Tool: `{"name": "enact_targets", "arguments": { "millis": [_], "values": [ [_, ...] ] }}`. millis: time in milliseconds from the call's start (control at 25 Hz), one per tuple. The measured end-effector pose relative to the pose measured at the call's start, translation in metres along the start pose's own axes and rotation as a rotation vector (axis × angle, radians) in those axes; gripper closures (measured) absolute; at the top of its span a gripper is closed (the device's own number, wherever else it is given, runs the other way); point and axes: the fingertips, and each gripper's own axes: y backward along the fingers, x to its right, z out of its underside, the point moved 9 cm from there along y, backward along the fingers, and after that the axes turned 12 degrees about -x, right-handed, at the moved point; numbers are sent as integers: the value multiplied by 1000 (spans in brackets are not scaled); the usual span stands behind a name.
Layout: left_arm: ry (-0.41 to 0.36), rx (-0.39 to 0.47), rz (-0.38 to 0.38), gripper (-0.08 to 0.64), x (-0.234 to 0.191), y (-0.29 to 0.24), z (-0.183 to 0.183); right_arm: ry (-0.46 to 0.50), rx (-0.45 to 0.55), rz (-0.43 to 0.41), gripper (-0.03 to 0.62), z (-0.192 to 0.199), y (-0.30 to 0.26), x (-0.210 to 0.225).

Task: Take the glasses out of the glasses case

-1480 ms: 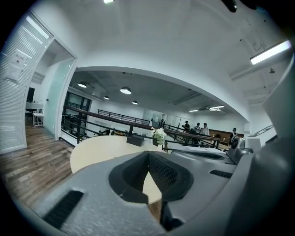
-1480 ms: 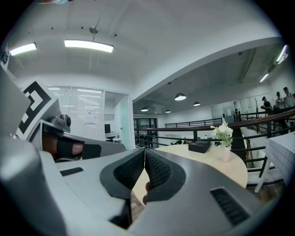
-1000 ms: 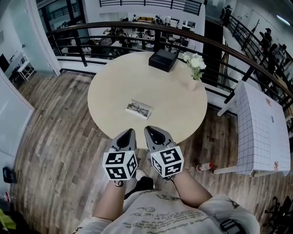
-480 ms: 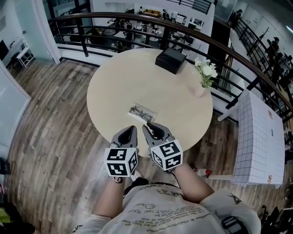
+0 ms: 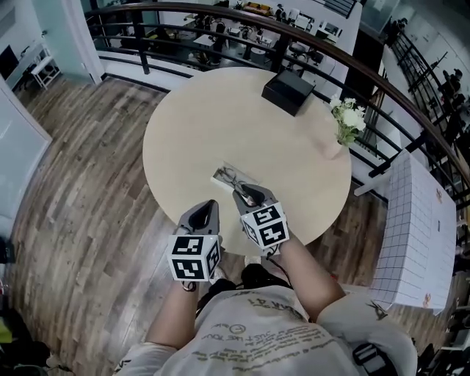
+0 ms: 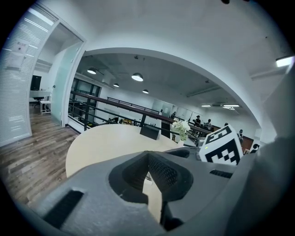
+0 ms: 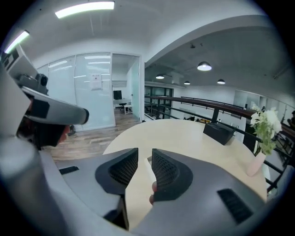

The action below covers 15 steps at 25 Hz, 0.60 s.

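An open white glasses case (image 5: 236, 178) lies on the round beige table (image 5: 191, 132), near its front edge, with dark-rimmed glasses (image 5: 233, 176) inside. My right gripper (image 5: 244, 194) hovers just short of the case's near side; its jaws stand a little apart with nothing between them, and a white strip of the case (image 7: 148, 167) shows through the gap of the right gripper (image 7: 145, 161). My left gripper (image 5: 208, 208) hangs over the table's front edge, left of the case and apart from it. The left gripper (image 6: 148, 159) has its jaw tips touching and holds nothing.
A black box (image 5: 288, 91) sits at the table's far side. A pink vase of white flowers (image 5: 345, 121) stands at the right rim. A dark railing (image 5: 220, 22) curves behind the table. A white gridded board (image 5: 418, 228) leans at the right, over wooden floor.
My right gripper has moved forward over the table up to the case. The left gripper stays by the table's front edge. The head view has shifted, so the table sits lower in frame.
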Motion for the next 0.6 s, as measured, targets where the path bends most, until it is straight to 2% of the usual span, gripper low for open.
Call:
{"name": "enact_targets", "arguments": {
  "millis": [360, 600],
  "values": [
    [67, -18, -57, 548, -15, -22, -5, 214, -238, 4, 489, 5, -71, 23],
    [130, -51, -80, 548, -25, -31, 11, 275, -356, 25, 491, 12, -110, 27]
  ]
}}
